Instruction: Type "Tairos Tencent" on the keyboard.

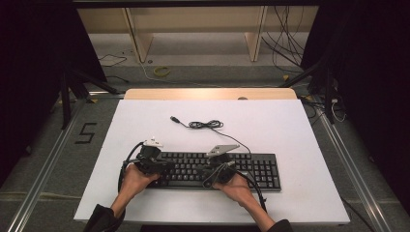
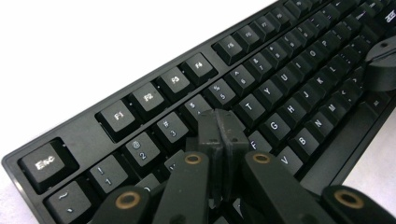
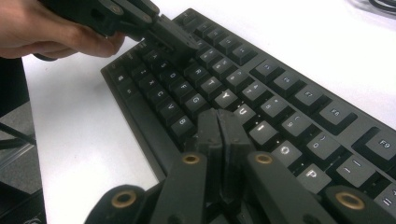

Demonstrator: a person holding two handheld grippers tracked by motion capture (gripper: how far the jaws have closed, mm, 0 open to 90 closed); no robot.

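Left tongs [image 2: 219,128] are sitting fully closed, gripping nothing, tips down on the keys around E/R at the left end of the black keyboard [image 1: 251,169]. Keyboard is lying flat near the front edge of the white table [image 1: 290,130], cable [image 1: 205,124] trailing off behind it. Right tongs [image 3: 218,126] are likewise closed and empty, tips resting over the H/J/K area mid-board.

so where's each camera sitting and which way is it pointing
High view: above the person's side, looking forward and down on the white table; both forearms enter from the bottom, left gripper and right gripper on the black keyboard.
Left gripper view: rides the left gripper, looking along its closed jaws over the keyboard's left keys.
Right gripper view: rides the right gripper, facing across the keyboard toward the left hand.
Shared: both gripper views show the same keyboard.
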